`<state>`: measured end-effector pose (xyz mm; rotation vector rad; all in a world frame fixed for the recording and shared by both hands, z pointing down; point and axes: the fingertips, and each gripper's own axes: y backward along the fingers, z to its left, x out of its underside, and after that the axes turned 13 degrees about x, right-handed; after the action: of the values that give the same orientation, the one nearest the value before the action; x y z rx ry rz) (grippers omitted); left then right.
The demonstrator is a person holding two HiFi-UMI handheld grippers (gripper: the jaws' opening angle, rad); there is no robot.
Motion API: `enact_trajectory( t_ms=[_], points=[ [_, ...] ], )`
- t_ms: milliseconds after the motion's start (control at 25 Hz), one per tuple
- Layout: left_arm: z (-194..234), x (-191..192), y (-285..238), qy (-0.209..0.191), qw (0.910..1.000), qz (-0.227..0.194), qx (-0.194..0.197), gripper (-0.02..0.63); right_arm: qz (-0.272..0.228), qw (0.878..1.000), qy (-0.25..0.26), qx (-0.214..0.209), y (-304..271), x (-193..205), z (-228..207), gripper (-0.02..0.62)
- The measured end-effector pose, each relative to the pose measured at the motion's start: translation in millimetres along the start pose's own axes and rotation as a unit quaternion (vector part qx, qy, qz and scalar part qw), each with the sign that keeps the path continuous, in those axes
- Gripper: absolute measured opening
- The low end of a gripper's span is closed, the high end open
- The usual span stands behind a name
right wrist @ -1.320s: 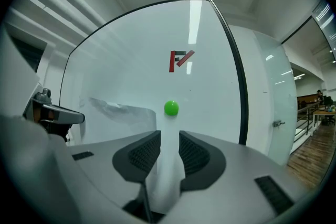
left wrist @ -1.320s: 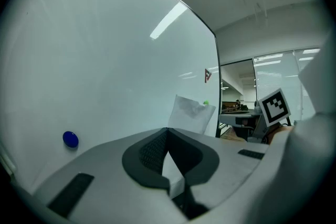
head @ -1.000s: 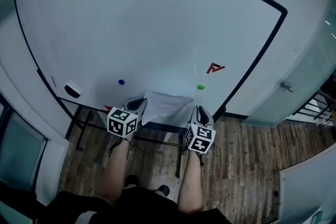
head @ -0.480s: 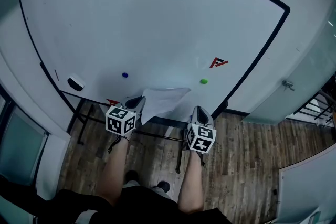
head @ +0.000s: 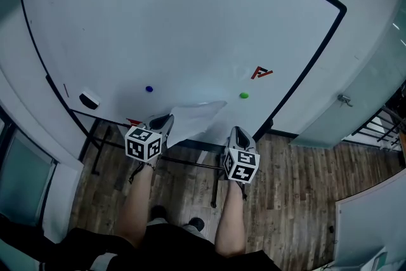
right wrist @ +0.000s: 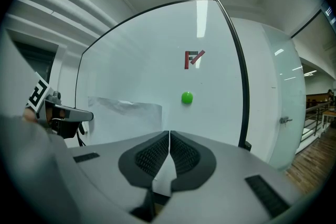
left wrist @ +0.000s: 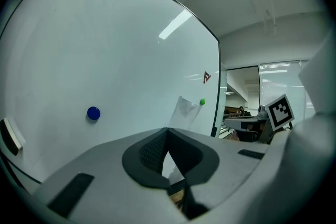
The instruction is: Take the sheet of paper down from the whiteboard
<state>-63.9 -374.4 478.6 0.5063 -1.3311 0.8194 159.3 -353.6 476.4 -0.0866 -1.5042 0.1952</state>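
A thin white sheet of paper (head: 193, 118), judged light, limp and easily creased, is being pinched at its lower corners by the closed fingers of the left gripper (head: 166, 122) and, seemingly, the right gripper (head: 236, 131). It is being held low against the black-framed whiteboard (head: 190, 28), its long axis running sideways and rising toward the green round magnet (head: 243, 96).

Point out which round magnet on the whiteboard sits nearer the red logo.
The green magnet, just below the red logo; the blue magnet sits far left, beyond the sheet of paper.
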Motion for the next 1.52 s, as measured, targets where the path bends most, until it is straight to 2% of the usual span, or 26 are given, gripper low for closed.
enact_trajectory(
  t_ms=[1520],
  points=[
    [24,-25,-2,0.000,0.9995,-0.023,-0.021,0.020,-0.007,1.000,0.005,-0.029,-23,-16,9,0.029]
  ],
)
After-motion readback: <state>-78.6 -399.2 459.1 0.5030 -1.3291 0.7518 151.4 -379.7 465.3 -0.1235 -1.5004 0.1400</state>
